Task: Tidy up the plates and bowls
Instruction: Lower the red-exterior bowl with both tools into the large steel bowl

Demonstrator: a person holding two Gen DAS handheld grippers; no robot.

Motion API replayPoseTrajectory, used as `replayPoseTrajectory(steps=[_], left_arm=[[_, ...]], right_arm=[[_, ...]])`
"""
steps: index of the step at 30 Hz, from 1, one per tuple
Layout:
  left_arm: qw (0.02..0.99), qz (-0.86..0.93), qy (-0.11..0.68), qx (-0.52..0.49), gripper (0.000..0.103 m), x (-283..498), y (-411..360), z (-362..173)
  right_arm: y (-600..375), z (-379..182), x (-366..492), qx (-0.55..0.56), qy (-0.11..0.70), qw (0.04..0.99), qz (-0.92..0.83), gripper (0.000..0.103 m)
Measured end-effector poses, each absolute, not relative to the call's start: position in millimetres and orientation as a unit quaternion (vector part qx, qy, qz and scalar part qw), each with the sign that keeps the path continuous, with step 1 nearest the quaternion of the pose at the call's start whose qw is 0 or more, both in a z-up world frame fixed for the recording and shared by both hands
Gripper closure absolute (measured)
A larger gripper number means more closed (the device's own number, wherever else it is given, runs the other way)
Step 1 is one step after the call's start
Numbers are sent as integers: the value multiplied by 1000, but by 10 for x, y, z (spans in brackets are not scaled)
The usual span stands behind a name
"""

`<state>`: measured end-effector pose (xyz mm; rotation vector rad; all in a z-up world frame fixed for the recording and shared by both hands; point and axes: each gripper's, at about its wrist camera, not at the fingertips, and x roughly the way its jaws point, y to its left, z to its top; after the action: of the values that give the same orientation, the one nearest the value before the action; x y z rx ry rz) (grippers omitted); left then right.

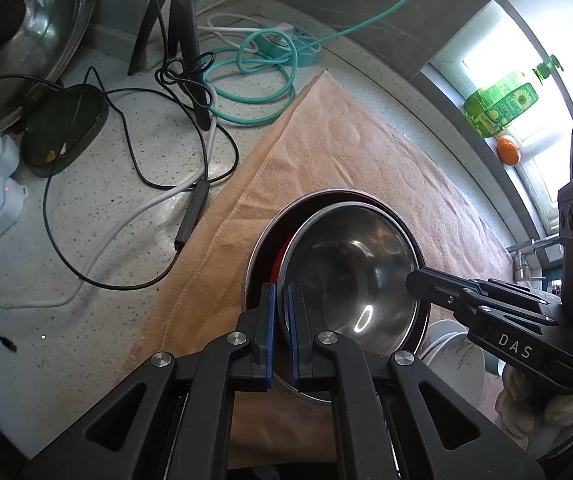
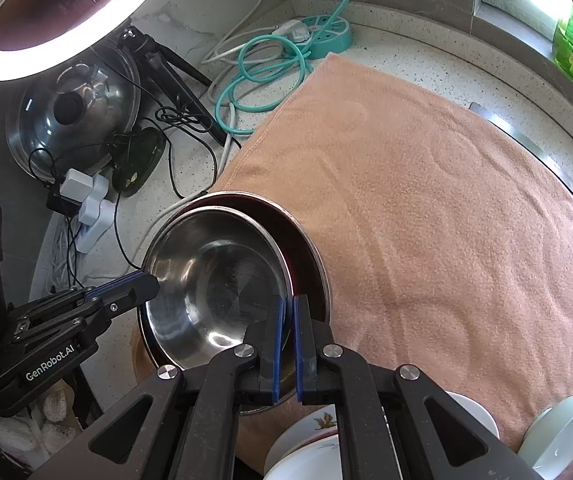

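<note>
Closest to the lens, the left gripper (image 1: 280, 292) is clamped tight on the near rim of the steel bowl (image 1: 350, 268), blue pads either side of the metal edge. Across the bowl, the right gripper (image 1: 412, 280) pinches the opposite rim, and its own camera confirms it: the right gripper's pads (image 2: 288, 308) are closed on the rim of that same bowl (image 2: 214, 276). Two hands, one bowl!

Just beneath it sits a larger dark-red basin (image 1: 264, 248), and the steel bowl is nested inside, tilted, its rim riding close to the basin's edge. Both rest on the peach towel (image 1: 326, 148) spread over the speckled counter (image 1: 98, 208).

Down at the near edge of the towel, white floral bowls (image 2: 314, 440) wait, with a pale green bowl (image 2: 562, 428) beside them.

Further back, black and white cables tangle around a tripod leg (image 1: 190, 52), and a teal power strip (image 2: 326, 36) sits in the corner. On the windowsill stand a green bottle (image 1: 502, 104) and an orange (image 1: 508, 150).
</note>
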<state>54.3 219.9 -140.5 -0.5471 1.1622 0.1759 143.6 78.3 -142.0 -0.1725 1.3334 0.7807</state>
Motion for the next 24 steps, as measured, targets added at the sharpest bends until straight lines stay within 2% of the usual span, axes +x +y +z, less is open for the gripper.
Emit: replayPoseTrajectory(steps=[24], left_arm=[[795, 77, 553, -239, 99, 593, 2162, -1487]], right_arm=[[875, -1449, 1440, -110, 590, 723, 343, 95]])
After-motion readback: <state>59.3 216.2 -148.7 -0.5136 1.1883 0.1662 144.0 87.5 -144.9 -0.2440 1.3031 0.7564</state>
